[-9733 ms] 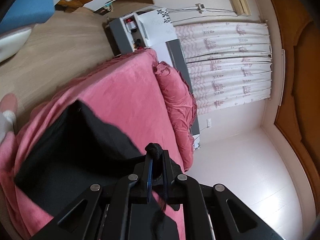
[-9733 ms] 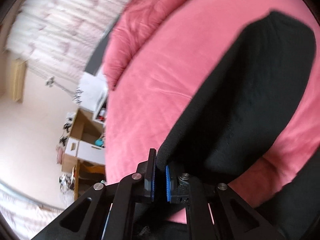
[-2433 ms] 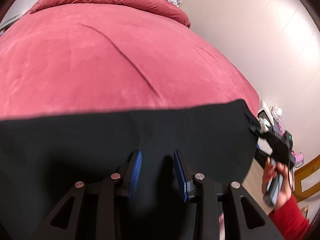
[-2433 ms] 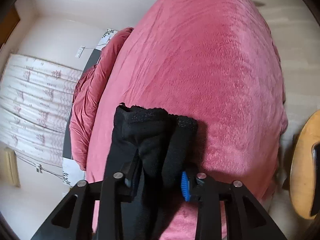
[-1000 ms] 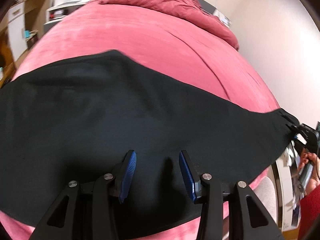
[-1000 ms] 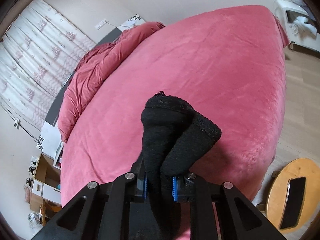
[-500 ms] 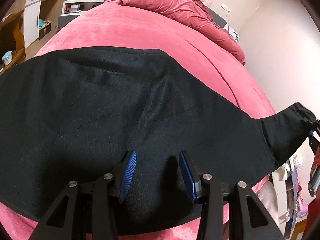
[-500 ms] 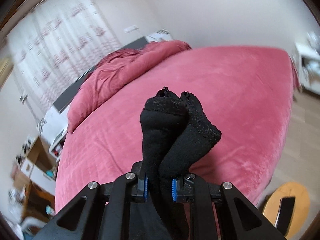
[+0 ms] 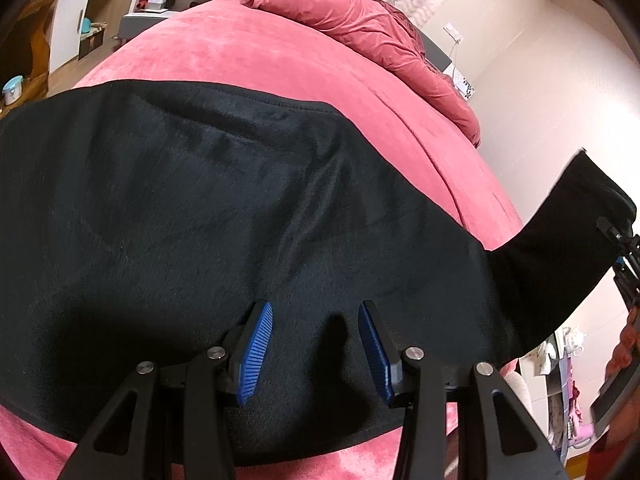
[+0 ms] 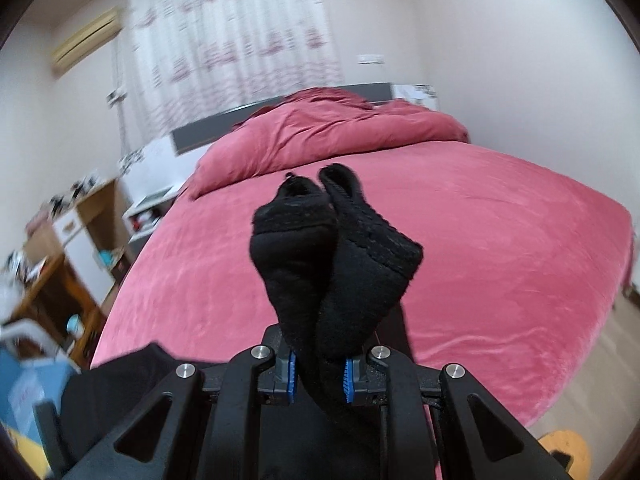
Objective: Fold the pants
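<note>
Black pants (image 9: pixel 224 208) lie spread across the near edge of a pink bed (image 9: pixel 248 56). My left gripper (image 9: pixel 316 344) is open, its blue pads (image 9: pixel 256 344) resting on the cloth at the pants' near edge. My right gripper (image 10: pixel 320 372) is shut on the bunched leg end of the pants (image 10: pixel 332 248), which stands up above the jaws. In the left wrist view that lifted leg end (image 9: pixel 576 216) rises off the bed at the right, with the right gripper (image 9: pixel 624 256) at the frame edge.
A crumpled pink duvet (image 10: pixel 332 136) lies at the head of the bed. A grey headboard (image 10: pixel 240 124) and curtains (image 10: pixel 240 32) are behind it. Wooden shelves (image 10: pixel 64 240) stand left of the bed. A round wooden stool (image 10: pixel 568 452) is at the lower right.
My right gripper has lifted the leg end higher and swung to face the headboard. The pants' right end has risen off the bed. My left gripper stays open on the cloth.
</note>
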A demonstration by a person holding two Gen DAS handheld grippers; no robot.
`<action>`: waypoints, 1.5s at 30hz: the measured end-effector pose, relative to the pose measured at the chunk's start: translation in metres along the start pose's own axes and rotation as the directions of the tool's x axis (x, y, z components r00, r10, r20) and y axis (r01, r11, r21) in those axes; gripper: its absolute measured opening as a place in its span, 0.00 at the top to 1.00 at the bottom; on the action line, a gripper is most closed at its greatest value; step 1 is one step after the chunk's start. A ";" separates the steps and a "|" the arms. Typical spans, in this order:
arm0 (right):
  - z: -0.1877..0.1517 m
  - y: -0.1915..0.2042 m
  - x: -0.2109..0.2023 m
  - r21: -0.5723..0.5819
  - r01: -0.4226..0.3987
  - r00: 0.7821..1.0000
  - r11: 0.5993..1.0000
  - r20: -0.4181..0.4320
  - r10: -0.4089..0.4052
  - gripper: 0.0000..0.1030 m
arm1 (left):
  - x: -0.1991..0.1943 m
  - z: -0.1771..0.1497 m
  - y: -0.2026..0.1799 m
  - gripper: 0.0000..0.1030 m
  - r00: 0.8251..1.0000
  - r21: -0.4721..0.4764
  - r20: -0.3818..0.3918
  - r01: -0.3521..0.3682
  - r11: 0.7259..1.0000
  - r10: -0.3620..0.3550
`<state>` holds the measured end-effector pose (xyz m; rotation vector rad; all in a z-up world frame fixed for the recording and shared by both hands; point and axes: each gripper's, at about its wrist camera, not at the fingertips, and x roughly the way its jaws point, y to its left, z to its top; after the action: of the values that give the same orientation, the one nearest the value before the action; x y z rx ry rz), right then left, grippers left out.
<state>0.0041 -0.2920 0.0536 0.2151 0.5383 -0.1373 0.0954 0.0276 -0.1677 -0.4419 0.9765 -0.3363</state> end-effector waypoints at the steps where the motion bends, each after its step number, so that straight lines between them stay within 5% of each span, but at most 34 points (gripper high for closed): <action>1: -0.006 0.008 0.002 -0.016 -0.014 1.000 1.000 -0.010 0.013 0.84 | 0.000 0.001 0.002 0.56 1.000 -0.002 0.000 0.002 1.000 -0.002; 18: -0.119 0.078 0.078 -0.106 -0.147 0.954 0.983 -0.279 0.113 0.78 | -0.005 -0.008 0.001 0.55 0.999 0.012 0.029 -0.024 1.000 0.023; 21: -0.133 0.076 0.088 -0.076 -0.187 0.933 0.979 -0.327 0.153 0.58 | -0.007 -0.011 0.000 0.54 0.999 0.000 0.038 -0.006 1.000 0.006; 22: -0.138 0.074 0.092 -0.046 -0.221 0.915 0.974 -0.355 0.191 0.46 | -0.009 -0.011 0.001 0.53 0.999 -0.013 0.038 0.014 1.000 -0.014; 24: -0.142 0.071 0.094 0.012 -0.282 0.883 0.959 -0.386 0.265 0.37 | -0.010 -0.010 0.004 0.53 0.998 -0.046 0.029 0.060 0.997 -0.059; 29: -0.134 0.058 0.072 0.050 -0.387 0.848 0.921 -0.373 0.377 0.34 | -0.011 -0.005 -0.002 0.53 0.984 -0.103 0.016 0.180 0.978 -0.180; 32: -0.123 0.033 0.049 0.093 -0.400 0.869 0.912 -0.279 0.409 0.34 | -0.012 -0.001 -0.020 0.52 0.972 -0.056 0.018 0.234 0.971 -0.234; 35: -0.107 -0.001 0.028 0.108 -0.325 0.928 0.940 -0.157 0.338 0.35 | -0.003 0.006 -0.038 0.46 0.963 -0.025 -0.003 0.268 0.963 -0.268; 37: -0.103 -0.021 0.025 0.086 -0.214 0.967 0.973 -0.126 0.223 0.57 | 0.009 0.013 -0.049 0.46 0.964 -0.001 -0.025 0.263 0.965 -0.263; 40: -0.106 -0.050 0.040 0.148 -0.128 0.972 0.981 -0.176 0.154 0.74 | 0.033 0.019 -0.059 0.46 0.975 0.007 -0.080 0.207 0.978 -0.205; 43: -0.114 -0.069 0.051 0.229 -0.098 0.967 0.968 -0.208 0.147 0.74 | 0.061 0.019 -0.064 0.54 0.967 -0.034 -0.176 0.183 0.983 -0.186; 44: -0.117 -0.071 0.056 0.247 -0.095 0.963 0.964 -0.224 0.152 0.74 | 0.064 0.018 -0.064 0.71 0.966 -0.048 -0.177 0.183 0.982 -0.189; 45: -0.120 -0.073 0.057 0.264 -0.093 0.961 0.960 -0.230 0.156 0.74 | 0.065 0.017 -0.064 0.77 0.965 -0.059 -0.176 0.187 0.981 -0.195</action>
<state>-0.0198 -0.3386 -0.0884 0.5183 0.7557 -0.0538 0.1385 -0.0544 -0.1741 -0.5526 1.1224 -0.5388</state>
